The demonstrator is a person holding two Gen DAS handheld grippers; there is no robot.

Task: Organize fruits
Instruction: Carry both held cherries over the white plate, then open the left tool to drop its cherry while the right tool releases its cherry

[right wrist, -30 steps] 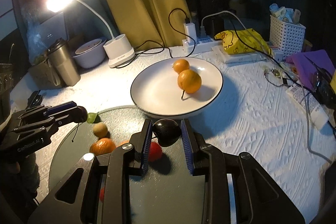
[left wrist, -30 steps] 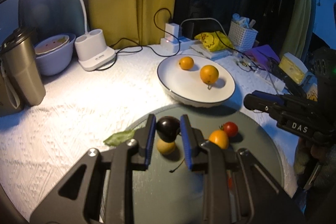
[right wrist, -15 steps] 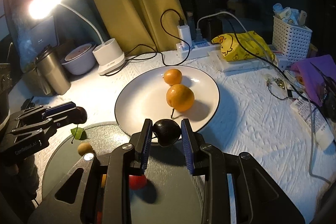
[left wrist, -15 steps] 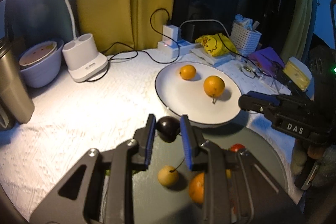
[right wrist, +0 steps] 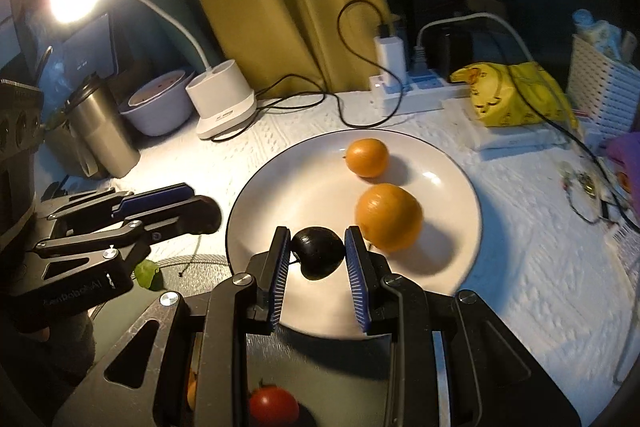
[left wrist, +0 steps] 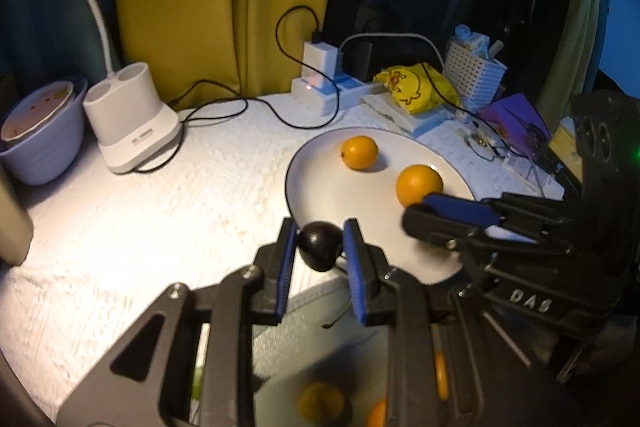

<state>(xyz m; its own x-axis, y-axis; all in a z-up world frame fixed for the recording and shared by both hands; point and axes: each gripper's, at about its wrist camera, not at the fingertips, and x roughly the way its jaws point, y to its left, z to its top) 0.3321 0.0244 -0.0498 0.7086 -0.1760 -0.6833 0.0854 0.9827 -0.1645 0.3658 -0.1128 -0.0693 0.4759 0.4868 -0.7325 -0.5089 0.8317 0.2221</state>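
Observation:
My left gripper [left wrist: 319, 255] is shut on a dark cherry [left wrist: 320, 245] with a thin stem, held at the near left rim of the white plate [left wrist: 316, 155]. My right gripper [right wrist: 317, 253] is shut on another dark cherry [right wrist: 318, 254], held over the near part of the same plate [right wrist: 280, 195]. Two oranges [right wrist: 389, 217] [right wrist: 367, 157] lie on the plate. The round grey tray [right wrist: 328, 379] below holds a red cherry tomato [right wrist: 273, 407] and small orange fruits [left wrist: 320, 401]. The right gripper also shows in the left wrist view [left wrist: 452, 217], the left one in the right wrist view [right wrist: 168, 211].
A white lamp base [left wrist: 132, 123] and a lilac bowl [left wrist: 38, 135] stand at the back left beside a steel tumbler [right wrist: 102, 131]. A power strip with cables [right wrist: 404, 91], a yellow bag [right wrist: 516, 95] and a white basket [right wrist: 604, 83] line the back right. A green leaf [right wrist: 149, 275] lies by the tray.
Both grippers have moved forward from above the grey tray to the white plate, each carrying its dark cherry. The tray fruits have dropped to the bottom of both views.

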